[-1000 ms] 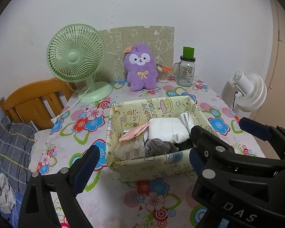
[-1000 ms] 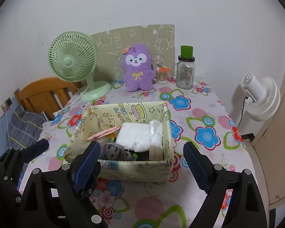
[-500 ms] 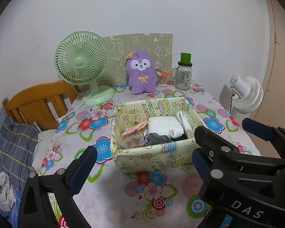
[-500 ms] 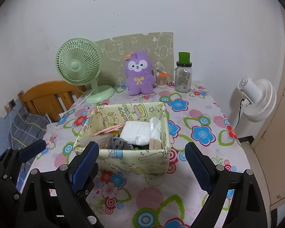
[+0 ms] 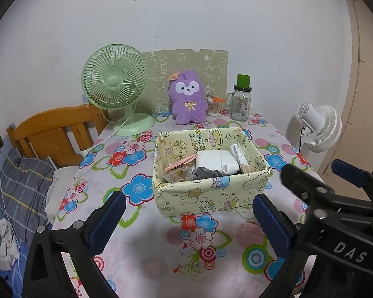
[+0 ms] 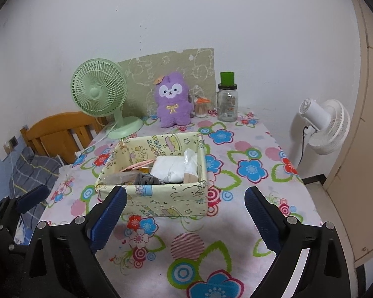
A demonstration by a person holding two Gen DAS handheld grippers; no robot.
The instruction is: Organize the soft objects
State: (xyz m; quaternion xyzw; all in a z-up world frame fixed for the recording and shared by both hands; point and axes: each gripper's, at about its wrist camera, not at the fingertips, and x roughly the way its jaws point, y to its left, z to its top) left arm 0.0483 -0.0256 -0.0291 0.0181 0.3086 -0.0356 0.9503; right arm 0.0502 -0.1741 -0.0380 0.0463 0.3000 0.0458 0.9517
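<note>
On the tabletop (image 5: 141, 260), covered by a smooth cloth printed with bright flowers and rings, a rectangular fabric storage box (image 5: 211, 193) in pale yellow with cartoon prints is set near the middle. Its soft walls sag slightly at the rim. Inside it, a folded white cloth bundle (image 5: 215, 160) is packed beside a crumpled grey sock (image 5: 206, 173), a flat pink item (image 5: 177, 162) and a crinkled clear plastic bag (image 5: 237, 152); what lies under them cannot be made out.

At the far edge of the tabletop, against the wall, a fuzzy purple plush toy (image 5: 188, 99) is propped upright, between a mint-green plastic desk fan (image 5: 115, 88) with a round grille and a glass mug-jar (image 5: 241, 104) with a green cap. A pale green patterned board (image 5: 211, 64) is leaned behind them. A wooden chair back (image 5: 54, 134) is seen off the left side, and a white floor fan (image 5: 320, 129) off the right.

The left claw (image 5: 189, 217) is held low before the box, angled downward, its blue ribbed pads spread wide with nothing between them. The right claw (image 6: 185, 213) is posed likewise just beside it; its jaws are opening, and nothing is gripped, the box's front wall being only seen beyond the gap.
</note>
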